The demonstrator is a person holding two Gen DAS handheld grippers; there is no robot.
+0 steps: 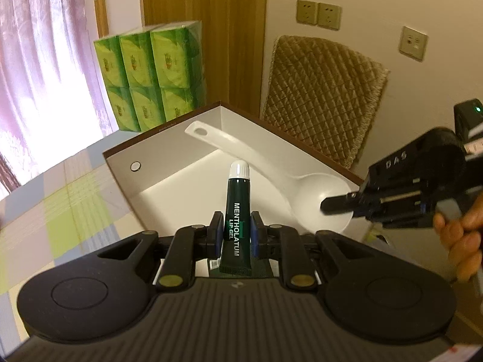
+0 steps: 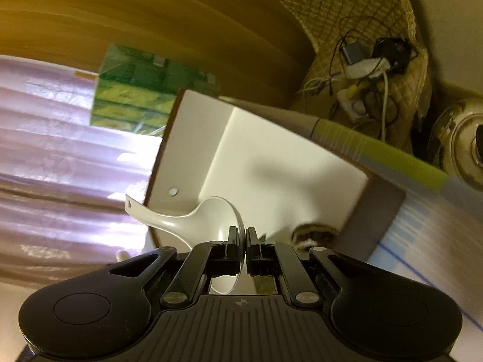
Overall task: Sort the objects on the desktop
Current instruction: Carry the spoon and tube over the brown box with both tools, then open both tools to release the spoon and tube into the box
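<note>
Box (image 1: 169,178) — brown outside, white inside, open-topped — sits on the checked worktop (image 1: 60,205) directly ahead of both claws, its near edge just beyond the left claw's tips. Behind the box, well apart from either claw, stands a stack of green tissue packs (image 1: 151,75); a quilted chair back (image 1: 323,96) rises ahead and to the right of the left claw.

Spoon (image 1: 271,169), white plastic, hangs over the box interior. Its handle points away from the right claw toward the far left box wall; its bowl rim is pinched edge-on between the jaws. Right claw (image 2: 244,242): clenched on the spoon, seen from the left wrist camera entering at right, carried by a hand (image 1: 462,241).

Lip gel tube (image 1: 237,220), dark green with a white cap, stands upright between the left jaws, cap pointing forward toward the box. Left claw (image 1: 237,236): clamped on the tube's lower body — crimped end nearest the camera.
</note>
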